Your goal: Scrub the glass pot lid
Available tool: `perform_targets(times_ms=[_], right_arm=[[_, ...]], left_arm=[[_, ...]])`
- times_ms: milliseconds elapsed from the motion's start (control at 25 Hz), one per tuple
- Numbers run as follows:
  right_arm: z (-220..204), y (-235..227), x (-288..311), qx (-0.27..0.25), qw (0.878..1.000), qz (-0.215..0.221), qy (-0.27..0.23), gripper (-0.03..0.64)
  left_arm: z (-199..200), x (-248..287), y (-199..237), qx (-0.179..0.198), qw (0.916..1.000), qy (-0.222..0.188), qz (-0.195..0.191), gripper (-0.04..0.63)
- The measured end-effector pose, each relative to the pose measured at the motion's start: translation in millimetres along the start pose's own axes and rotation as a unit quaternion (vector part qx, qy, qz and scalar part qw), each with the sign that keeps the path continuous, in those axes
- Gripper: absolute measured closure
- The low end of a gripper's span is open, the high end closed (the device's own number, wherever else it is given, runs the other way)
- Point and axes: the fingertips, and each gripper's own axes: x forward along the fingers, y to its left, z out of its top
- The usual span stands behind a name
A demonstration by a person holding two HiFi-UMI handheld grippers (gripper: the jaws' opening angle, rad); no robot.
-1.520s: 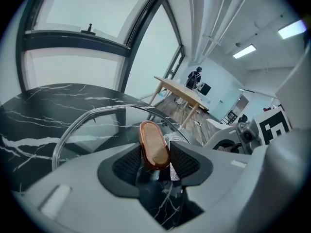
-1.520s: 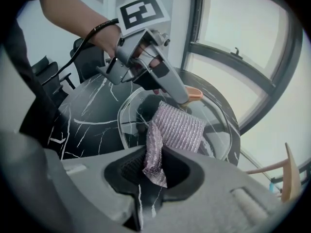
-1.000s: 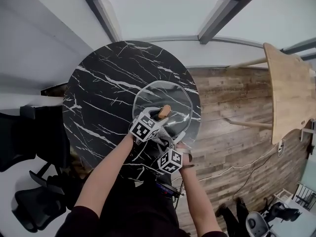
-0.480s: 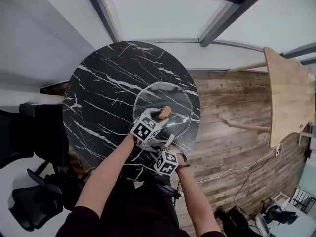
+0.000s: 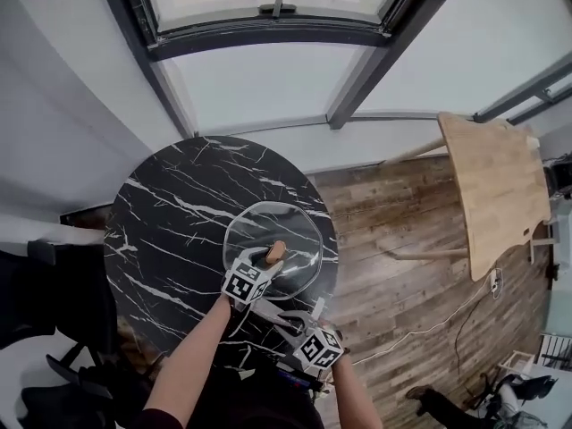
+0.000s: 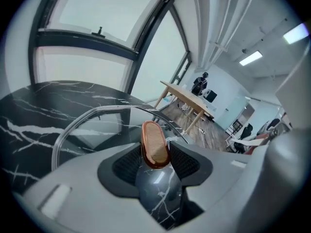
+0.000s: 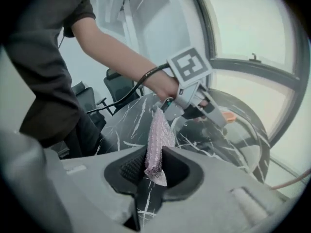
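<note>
The glass pot lid [image 5: 268, 232] lies on the round black marble table [image 5: 170, 222], toward its right side. My left gripper [image 5: 271, 259] is shut on the lid's wooden knob [image 5: 275, 252]; in the left gripper view the knob [image 6: 154, 144] stands pinched between the jaws, with the lid's rim [image 6: 97, 111] curving behind it. My right gripper [image 5: 299, 333] hovers at the table's near edge, apart from the lid, and is shut on a pale lilac mesh scrub cloth [image 7: 158, 137]. The right gripper view looks past the cloth to the left gripper [image 7: 211, 111] and the lid [image 7: 243, 142].
A light wooden table [image 5: 496, 190] stands on the plank floor at the right, and a cable [image 5: 429, 324] runs across that floor. A black office chair [image 5: 36, 302] sits left of the marble table. A window frame [image 5: 268, 25] spans the far wall.
The head view has tilted up, showing more window. My right gripper has drawn back from the lid toward the table's near edge. The left gripper stays on the knob.
</note>
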Motion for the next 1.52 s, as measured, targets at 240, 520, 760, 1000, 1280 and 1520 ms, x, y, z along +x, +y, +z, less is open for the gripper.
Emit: perform_targets(times_ms=[240, 520, 760, 1000, 1280, 1520], right_arm=[[20.6, -24.8, -47.1, 0.060, 0.994, -0.048, -0.082, 0.541], [15.2, -140.7, -99.4, 0.243, 0.918, -0.264, -0.166, 0.541], [-12.0, -193.0, -67.4, 0.325, 0.885, -0.322, -0.083, 0.541], [-10.1, -204.7, -22.4, 0.323, 0.902, -0.286, -0.027, 0.538], [9.1, -229.4, -7.7, 0.296, 0.919, -0.259, -0.003, 0.537], [27.7, -251.2, 8.1, 0.253, 0.939, -0.232, 0.027, 0.537]], left_arm=[[5.4, -5.1, 2.2, 0.026, 0.9988, -0.023, 0.034, 0.405], [21.1, -55.9, 14.0, 0.007, 0.9909, -0.102, 0.088, 0.444], [17.2, -105.3, 12.5, 0.023, 0.9803, -0.143, 0.134, 0.594], [-2.1, -144.0, 7.3, 0.005, 0.9751, -0.164, 0.149, 0.594], [-16.4, -161.4, 16.5, -0.007, 0.9747, -0.169, 0.146, 0.594], [-6.2, -172.8, 22.9, -0.010, 0.9704, -0.191, 0.147, 0.594]])
